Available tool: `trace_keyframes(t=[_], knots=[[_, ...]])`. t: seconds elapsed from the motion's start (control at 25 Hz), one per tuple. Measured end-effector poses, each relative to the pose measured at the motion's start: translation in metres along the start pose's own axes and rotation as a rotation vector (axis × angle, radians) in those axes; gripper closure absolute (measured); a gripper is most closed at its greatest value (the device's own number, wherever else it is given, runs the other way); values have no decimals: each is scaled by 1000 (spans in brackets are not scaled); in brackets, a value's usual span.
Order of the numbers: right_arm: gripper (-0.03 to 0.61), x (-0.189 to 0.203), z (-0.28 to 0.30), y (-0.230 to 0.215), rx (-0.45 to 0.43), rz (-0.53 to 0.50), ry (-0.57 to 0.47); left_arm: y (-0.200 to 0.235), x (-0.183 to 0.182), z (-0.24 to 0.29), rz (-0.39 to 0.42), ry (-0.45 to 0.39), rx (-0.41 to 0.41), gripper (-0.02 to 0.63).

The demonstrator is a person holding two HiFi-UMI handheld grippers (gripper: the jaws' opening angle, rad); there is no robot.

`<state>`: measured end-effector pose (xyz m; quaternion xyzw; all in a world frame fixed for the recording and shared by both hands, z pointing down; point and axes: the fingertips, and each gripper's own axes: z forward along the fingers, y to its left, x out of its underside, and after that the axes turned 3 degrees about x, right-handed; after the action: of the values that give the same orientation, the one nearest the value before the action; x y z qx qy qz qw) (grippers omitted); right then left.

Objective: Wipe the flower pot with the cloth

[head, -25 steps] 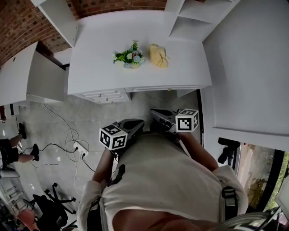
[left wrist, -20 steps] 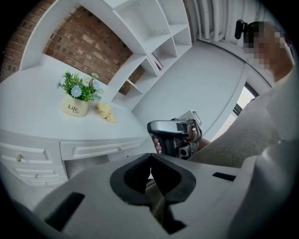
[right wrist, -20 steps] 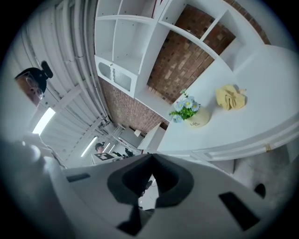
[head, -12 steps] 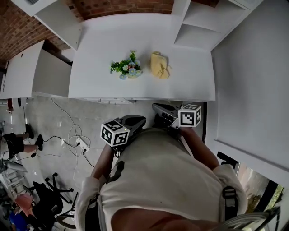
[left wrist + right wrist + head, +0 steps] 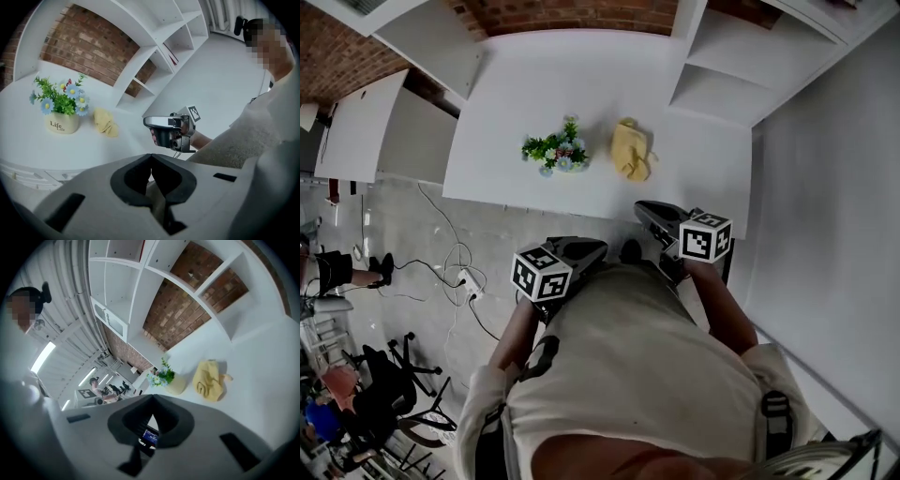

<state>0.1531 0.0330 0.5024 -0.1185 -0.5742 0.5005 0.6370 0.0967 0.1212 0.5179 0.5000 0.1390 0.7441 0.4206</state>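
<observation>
Flower pot [image 5: 555, 155] beside cloth [image 5: 630, 150], left gripper [image 5: 598, 247] and right gripper [image 5: 643, 207] pointing at table [image 5: 534, 75], fingers [image 5: 133, 180] together, empty

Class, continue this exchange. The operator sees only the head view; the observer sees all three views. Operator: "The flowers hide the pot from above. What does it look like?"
Observer: The flower pot is cream, with "Life" printed on its side.
Operator: Are the jaws on my left open?
Observer: No. The left gripper is shut, with nothing between its jaws.
Operator: And the other one?
Observer: The right gripper is shut and empty too.
</observation>
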Motion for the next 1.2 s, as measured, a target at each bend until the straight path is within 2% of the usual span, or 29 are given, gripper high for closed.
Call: trace_keyframes(t=[0.12,0.28,0.32,0.36,0.4,0.48,0.56,0.72,1.04,1.08,1.16,1.2], knots=[[568,-27,-1,-12,5,-52,-1,2,-4,4,-21,-8,-29,593],[566,-63,3,-34,80,-159,-25,8,-9,7,-23,3,-39,593],[518,-70,8,-39,98,-185,-21,11,-10,6,-25,4,-40,593],[424,-75,14,-45,115,-209,-8,13,-11,4,-26,3,-41,594],[378,-79,22,-52,138,-235,10,16,-12,3,-26,2,-41,594],[339,-84,39,-71,203,-300,55,23,-15,-1,-23,-3,-37,594],[264,-81,57,-96,280,-365,130,33,-21,-7,-18,-16,-33,594],[222,-69,87,-132,378,-401,256,50,-33,-20,-4,-31,-21,593],[221,-50,119,-180,504,-365,361,91,-41,-50,-38,-63,-26,593],[255,-44,121,-185,526,-372,386,98,-40,-53,-38,-67,-39,592],[442,-33,124,-193,566,-426,435,114,-40,-61,-46,-81,-72,592],[470,-29,125,-194,576,-460,445,123,-40,-65,-50,-89,-88,594]])
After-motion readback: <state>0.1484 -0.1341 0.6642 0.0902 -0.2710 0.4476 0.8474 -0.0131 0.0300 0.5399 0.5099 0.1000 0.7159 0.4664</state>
